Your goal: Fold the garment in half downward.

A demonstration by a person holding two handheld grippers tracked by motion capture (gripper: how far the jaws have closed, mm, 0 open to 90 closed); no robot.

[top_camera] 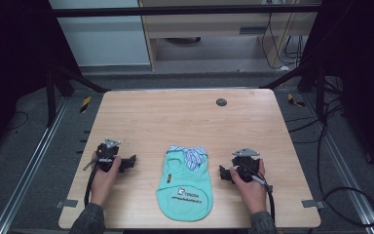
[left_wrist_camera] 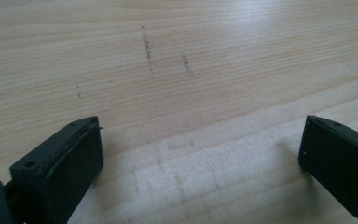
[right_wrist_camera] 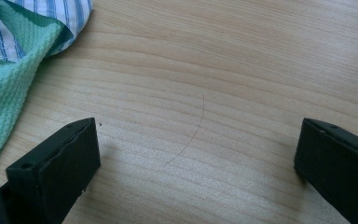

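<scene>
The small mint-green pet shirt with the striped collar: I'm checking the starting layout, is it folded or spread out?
Spread out: the mint-green pet shirt lies flat, printed side up, striped collar showing.

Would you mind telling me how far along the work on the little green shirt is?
Nothing looks done: the green shirt lies flat on the table. Left gripper and right gripper rest on either side, jaws open, holding nothing. Gripping and handling it remain.

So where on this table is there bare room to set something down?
The whole far half of the table is bare, apart from a small dark disc. The near edge is crowded: the green shirt lies between the left gripper and the right gripper.
</scene>
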